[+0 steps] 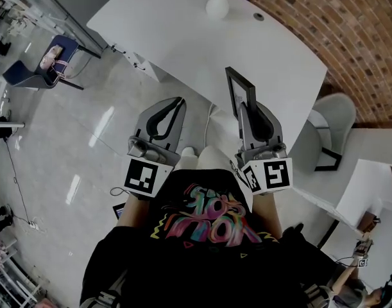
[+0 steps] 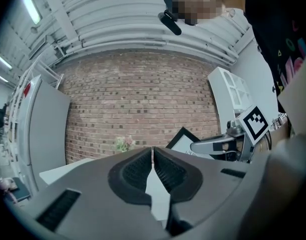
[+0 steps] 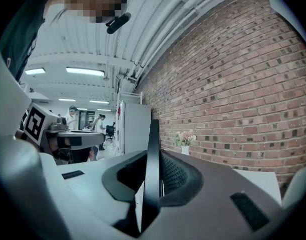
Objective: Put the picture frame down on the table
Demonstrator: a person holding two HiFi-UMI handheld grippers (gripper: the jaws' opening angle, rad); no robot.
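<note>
A black picture frame (image 1: 239, 92) stands upright in my right gripper (image 1: 245, 108), which is shut on its lower edge; it hangs over the near edge of the white table (image 1: 183, 37). In the right gripper view the picture frame (image 3: 153, 159) shows edge-on between the jaws of the right gripper (image 3: 154, 176). My left gripper (image 1: 176, 105) is shut with nothing in it, held over the floor left of the frame. From the left gripper view, the left gripper (image 2: 152, 160) has its pads together, and the picture frame (image 2: 184, 141) is at its right.
A white vase with flowers (image 1: 219, 0) stands at the table's far side, and a dark round spot (image 1: 258, 17) lies near it. A grey chair (image 1: 333, 120) sits right of the table, a blue chair (image 1: 45, 63) at the left. A brick wall (image 1: 337, 31) runs behind.
</note>
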